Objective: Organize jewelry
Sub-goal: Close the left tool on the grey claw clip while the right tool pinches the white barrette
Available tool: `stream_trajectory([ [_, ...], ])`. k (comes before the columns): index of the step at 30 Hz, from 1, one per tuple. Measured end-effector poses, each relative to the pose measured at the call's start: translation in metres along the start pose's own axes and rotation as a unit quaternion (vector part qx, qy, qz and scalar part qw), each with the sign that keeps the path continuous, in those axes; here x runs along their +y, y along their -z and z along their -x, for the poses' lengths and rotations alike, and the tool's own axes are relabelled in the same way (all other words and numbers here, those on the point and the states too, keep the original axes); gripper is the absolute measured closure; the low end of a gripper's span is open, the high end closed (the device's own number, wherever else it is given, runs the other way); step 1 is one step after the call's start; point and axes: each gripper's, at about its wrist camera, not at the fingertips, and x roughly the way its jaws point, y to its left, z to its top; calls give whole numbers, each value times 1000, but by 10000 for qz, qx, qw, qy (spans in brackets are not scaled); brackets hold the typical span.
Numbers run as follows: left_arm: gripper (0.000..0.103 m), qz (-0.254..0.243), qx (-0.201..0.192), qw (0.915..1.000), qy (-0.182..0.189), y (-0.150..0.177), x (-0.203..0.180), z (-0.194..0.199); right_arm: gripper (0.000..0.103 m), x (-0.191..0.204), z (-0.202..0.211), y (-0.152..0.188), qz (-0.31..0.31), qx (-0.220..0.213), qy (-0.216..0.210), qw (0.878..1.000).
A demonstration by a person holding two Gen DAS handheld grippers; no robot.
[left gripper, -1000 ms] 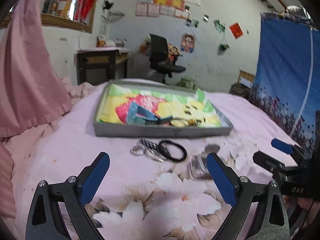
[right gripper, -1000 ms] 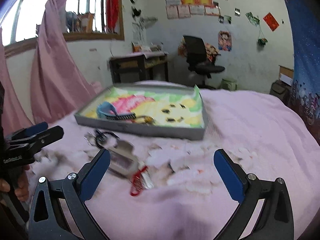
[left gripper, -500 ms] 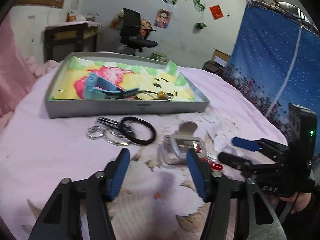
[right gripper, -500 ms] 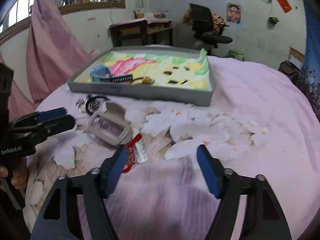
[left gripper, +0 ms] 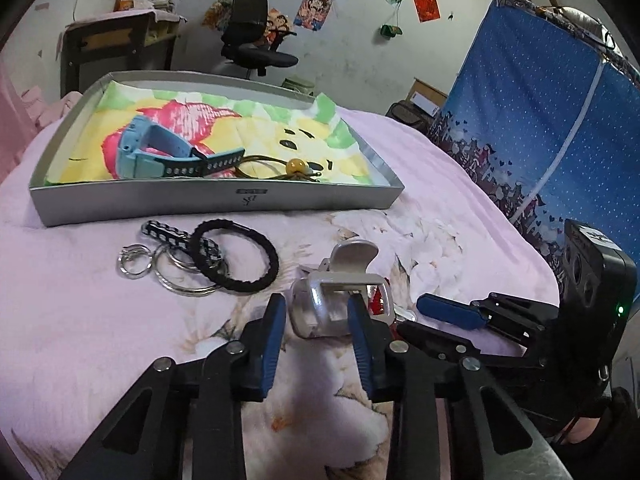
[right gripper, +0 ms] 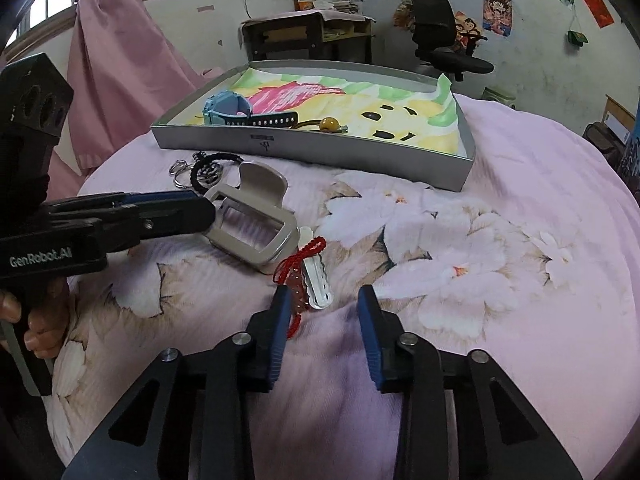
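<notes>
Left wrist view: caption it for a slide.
Left gripper closing around a silver hair claw beside the tray.

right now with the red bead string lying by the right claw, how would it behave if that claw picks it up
The red bead string would probably go limp: it lies in loose loops on the bedspread, so it should dangle from the right claw. It looks thin and light, so it may slip from a shallow pinch. Part of it lies against the wavy hair clip, which might get dragged along.
</notes>
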Motion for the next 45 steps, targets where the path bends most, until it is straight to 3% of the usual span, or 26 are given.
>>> stream_trajectory([
  [5, 88, 74, 213, 9997, -66, -3, 2, -12, 77, -2, -7, -4, -38, 33, 0, 10000],
  [15, 92, 57, 119, 9999, -84, 2, 2, -9, 77, -16, -13, -10, -355, 57, -133, 9993],
  [24, 94, 17, 97, 9999, -106, 4, 0, -7, 94, -12, -20, -15, -229, 119, -320, 9992],
  [27, 95, 4, 68, 9999, -139, 7, -1, -5, 100, -12, -17, -15, -253, 36, -312, 9992],
  [38, 96, 50, -302, 9993, -206, 9, 1, 12, 101, -29, -2, -14, -619, -357, -76, 9974],
  [45, 97, 37, -560, 9982, -200, 6, 0, 20, 101, -32, 10, -20, -675, -839, -25, 9942],
])
